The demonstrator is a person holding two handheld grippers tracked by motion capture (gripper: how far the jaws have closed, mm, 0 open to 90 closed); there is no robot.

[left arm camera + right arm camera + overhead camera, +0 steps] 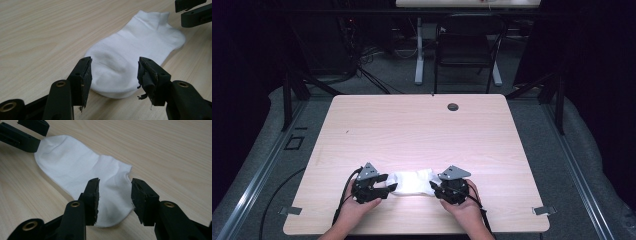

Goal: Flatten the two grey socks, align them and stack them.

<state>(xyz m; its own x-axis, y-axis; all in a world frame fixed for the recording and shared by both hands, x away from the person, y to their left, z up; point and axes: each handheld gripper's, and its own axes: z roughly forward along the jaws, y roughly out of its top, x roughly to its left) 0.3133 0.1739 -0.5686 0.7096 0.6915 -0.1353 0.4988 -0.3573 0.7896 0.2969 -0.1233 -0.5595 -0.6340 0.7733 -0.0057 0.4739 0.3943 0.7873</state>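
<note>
A white ankle sock (413, 182) lies flat near the front edge of the light wooden table (412, 130). My left gripper (388, 190) is open at the sock's left end. In the left gripper view the toe end of the sock (125, 60) lies between the spread jaws of my left gripper (113, 75), not pinched. My right gripper (433, 189) is open at the sock's right end. In the right gripper view the cuff end of the sock (82, 172) lies between the jaws of my right gripper (114, 195).
A small dark round grommet (453, 106) sits near the table's far edge. Behind the table stand a black chair (467, 45) and a white desk leg (419, 50). Wide bare tabletop lies beyond the sock.
</note>
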